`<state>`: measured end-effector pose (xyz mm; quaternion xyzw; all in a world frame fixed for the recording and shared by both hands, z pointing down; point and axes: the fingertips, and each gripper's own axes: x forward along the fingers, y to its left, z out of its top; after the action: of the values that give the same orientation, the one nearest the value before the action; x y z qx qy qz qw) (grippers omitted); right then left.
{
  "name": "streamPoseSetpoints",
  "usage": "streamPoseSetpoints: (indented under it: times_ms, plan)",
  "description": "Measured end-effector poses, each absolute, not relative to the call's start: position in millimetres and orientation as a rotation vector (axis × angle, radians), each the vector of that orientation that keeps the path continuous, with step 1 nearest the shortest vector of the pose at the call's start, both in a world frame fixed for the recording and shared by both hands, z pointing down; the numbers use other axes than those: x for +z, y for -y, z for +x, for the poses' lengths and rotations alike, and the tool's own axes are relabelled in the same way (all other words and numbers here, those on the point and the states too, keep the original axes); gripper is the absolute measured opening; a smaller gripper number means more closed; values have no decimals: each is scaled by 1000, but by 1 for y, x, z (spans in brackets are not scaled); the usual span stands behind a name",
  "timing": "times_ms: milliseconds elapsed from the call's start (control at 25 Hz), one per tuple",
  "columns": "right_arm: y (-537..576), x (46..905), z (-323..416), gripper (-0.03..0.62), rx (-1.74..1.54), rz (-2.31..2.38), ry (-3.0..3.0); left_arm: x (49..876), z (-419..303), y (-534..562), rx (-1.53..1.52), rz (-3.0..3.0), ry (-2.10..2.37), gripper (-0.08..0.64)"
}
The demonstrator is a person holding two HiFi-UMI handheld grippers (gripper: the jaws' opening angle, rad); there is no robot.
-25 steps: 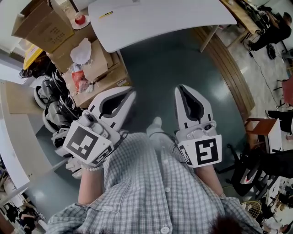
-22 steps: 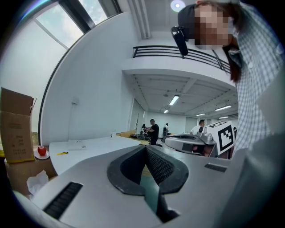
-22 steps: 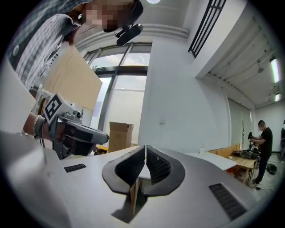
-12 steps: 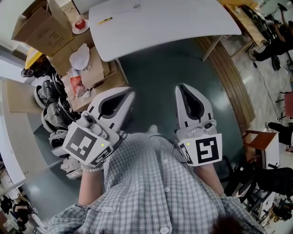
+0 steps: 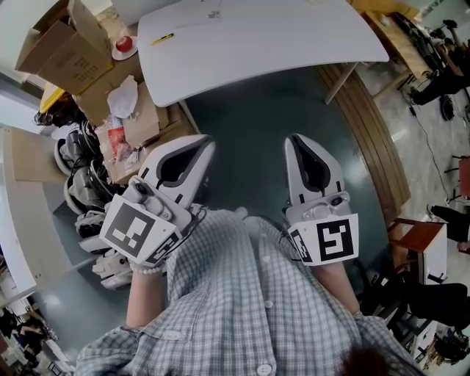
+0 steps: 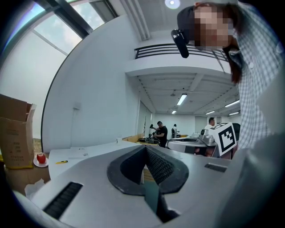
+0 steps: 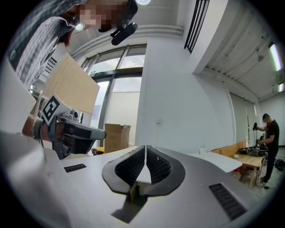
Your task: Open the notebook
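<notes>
No legible txt. Print on cardboard box (image 5: 73,59) & sheet (image 5: 211,12) on desk (image 5: 294,37): too small to read. Cubes on left hand-held gripper (image 5: 208,144) & right hand-held gripper (image 5: 294,139): b/w square codes only.

Two grippers are counted, the left gripper (image 5: 208,145) and the right gripper (image 5: 292,141). One cube (image 5: 139,231) is borne by each, so two cubes in all. One table (image 5: 279,37) is seen, with one pen (image 5: 163,38) on it. One apple (image 5: 125,42) is counted on one plate (image 5: 117,53). At least three boxes (image 5: 59,44) are told apart in the pile; more may be hidden. Three people (image 6: 158,132) are counted far off in the left gripper view, and one person (image 7: 269,140) in the right gripper view.
</notes>
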<state>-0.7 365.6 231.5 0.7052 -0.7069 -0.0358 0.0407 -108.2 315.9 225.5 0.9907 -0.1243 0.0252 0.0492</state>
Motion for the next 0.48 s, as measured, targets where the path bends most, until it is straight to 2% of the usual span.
streamPoseSetpoints:
  times_ms: [480]
  plan:
    - [-377, 232, 14, 26, -109, 2152, 2136, 220, -96, -327, 20, 3016, 371, 8]
